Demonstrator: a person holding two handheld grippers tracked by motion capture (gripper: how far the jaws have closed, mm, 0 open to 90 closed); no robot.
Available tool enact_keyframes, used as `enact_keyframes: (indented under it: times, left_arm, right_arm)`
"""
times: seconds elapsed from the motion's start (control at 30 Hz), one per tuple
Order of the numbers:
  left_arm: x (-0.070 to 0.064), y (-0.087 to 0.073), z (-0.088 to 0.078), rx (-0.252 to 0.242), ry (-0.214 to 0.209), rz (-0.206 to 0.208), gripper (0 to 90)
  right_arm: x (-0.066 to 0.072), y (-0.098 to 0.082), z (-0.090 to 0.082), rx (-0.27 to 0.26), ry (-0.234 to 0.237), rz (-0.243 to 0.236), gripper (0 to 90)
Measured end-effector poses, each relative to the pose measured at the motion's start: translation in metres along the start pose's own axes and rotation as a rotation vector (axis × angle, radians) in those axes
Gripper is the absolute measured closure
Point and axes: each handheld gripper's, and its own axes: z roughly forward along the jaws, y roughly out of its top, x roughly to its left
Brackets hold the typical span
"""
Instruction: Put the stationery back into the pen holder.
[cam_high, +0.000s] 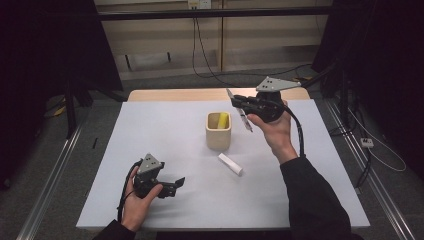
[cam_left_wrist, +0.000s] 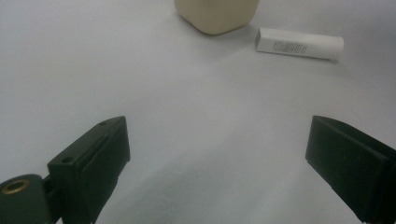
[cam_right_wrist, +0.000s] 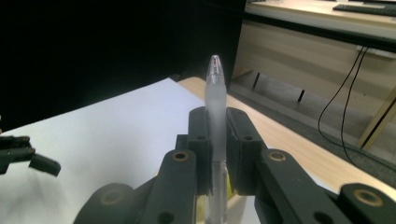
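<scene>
Clamping a translucent pen (cam_right_wrist: 216, 116) between its two black jaws, the right gripper (cam_high: 241, 106) is held in the air above the far right part of the white surface (cam_high: 165, 135), just right of a beige cup (cam_high: 218, 134). From the high view the pen (cam_high: 244, 119) runs slantwise through the jaws, one end pointing toward the far side and the other down toward the near right, beside the cup's rim but not touching it. From the right gripper view the pen's frosted cap stands straight up out of the closed jaws. Something yellow (cam_high: 223, 119) stands inside the cup. A small white tube (cam_high: 230, 164) lies flat on the surface just near and right of the cup; from the left gripper view it (cam_left_wrist: 299, 43) shows a printed label and lies apart from the cup (cam_left_wrist: 217, 14). The left gripper (cam_high: 172, 184) rests low at the near left of the surface in the person's left hand (cam_high: 137, 202), its jaws spread wide apart with nothing between them, well clear of the cup and tube.
</scene>
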Motion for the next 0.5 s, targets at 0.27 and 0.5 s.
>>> enact_keyframes:
  times: [0.27,0.5]
  left_arm:
    - [0.000,0.000,0.000,-0.001,-0.002,-0.001,6.3]
    - [0.000,0.000,0.001,0.002,-0.004,0.002,6.3]
  right_arm:
    - [0.005,0.014,0.011,-0.078,0.016,-0.009,81.9]
    - [0.009,0.021,0.026,-0.076,0.014,-0.009,81.9]
